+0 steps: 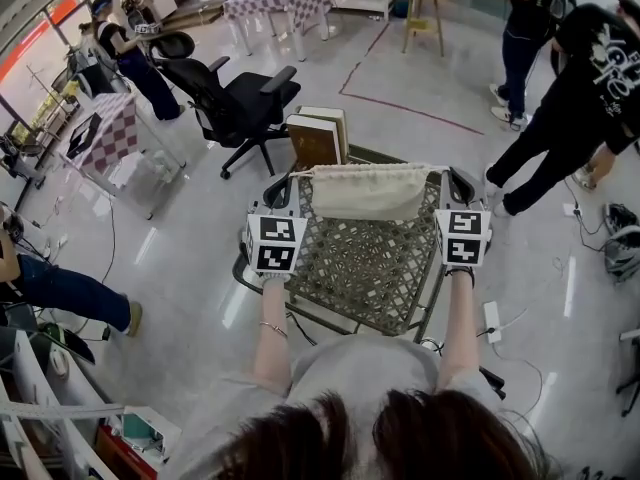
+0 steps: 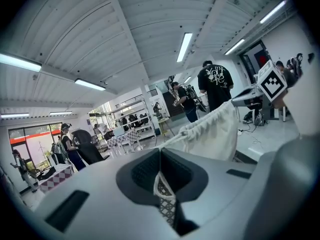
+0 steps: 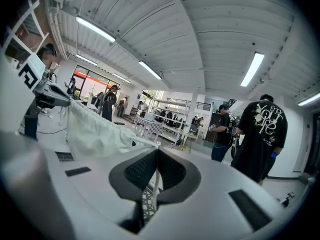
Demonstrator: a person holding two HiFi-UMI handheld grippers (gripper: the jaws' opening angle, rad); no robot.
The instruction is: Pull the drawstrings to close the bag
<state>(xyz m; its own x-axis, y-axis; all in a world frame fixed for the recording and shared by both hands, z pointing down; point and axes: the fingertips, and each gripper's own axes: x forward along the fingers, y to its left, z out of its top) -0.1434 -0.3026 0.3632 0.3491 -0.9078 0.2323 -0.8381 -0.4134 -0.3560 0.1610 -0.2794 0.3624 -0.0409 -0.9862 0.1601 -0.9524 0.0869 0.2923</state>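
Near edge of lattice table [image 1: 360,263]: both forearms reach forward over it, one gripper at each side.

Left gripper [image 2: 160,156]: jaws closed narrow on the left drawstring [image 2: 172,140]. The white cord leaves the pinch and runs taut to the gathered mouth of the bag. In the head view this gripper [image 1: 283,186] sits at the table's far left corner.

Right gripper [image 3: 156,159]: jaws likewise pinched shut on the right drawstring [image 3: 145,143], with the cord passing down through the gap. In the head view it [image 1: 455,183] sits at the table's far right corner.

Drawstring bag [image 1: 370,190]: cream cloth, stretched between the two grippers along the table's far edge, top hem puckered. It hangs from the cords; cannot tell whether its bottom rests on the table. Also seen from the left gripper [image 2: 212,134] and the right gripper [image 3: 95,131].

Beyond the table's far edge: two brown books [image 1: 318,136] standing on the floor, then a black office chair [image 1: 240,103] to the far left. Several people stand further off around the room.
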